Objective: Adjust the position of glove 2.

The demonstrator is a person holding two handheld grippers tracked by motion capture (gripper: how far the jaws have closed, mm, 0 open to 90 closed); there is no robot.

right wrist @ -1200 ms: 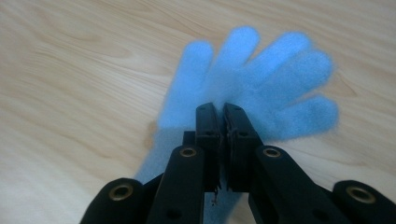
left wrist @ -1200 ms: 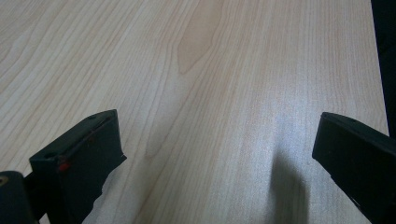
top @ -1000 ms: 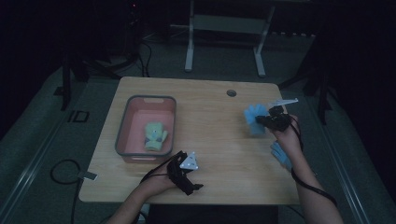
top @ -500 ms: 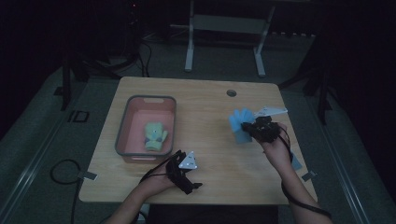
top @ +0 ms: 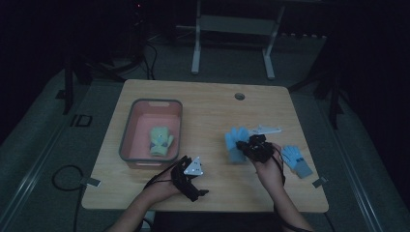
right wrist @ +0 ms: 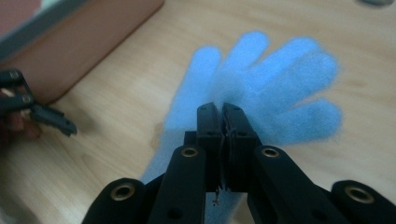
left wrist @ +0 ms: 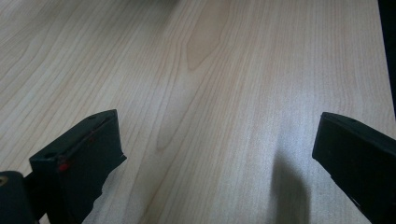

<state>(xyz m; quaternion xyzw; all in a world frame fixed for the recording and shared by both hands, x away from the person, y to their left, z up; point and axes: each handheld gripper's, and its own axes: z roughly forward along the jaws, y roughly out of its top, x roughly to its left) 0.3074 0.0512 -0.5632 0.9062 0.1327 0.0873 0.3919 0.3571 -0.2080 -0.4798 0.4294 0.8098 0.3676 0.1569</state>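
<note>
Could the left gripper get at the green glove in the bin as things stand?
Probably yes: the left gripper sits open just beside the bin, and the green glove lies uncovered inside, with nothing between them but the low wall.

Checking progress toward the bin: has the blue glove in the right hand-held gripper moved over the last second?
Yes. The blue glove, clamped in the right hand-held gripper, has moved left across the table toward the pink bin.

Count, high view — gloves: three. Two blue gloves (top: pixel 236 143) (top: pixel 296 161) on the table (top: pixel 208 111), one of them clamped in the jaws of the right gripper (top: pixel 249 146); one green glove (top: pixel 160 140) in the bin. Bins: one pink bin (top: pixel 129 126). Grippers: two — left gripper (top: pixel 189 176) and right.
</note>
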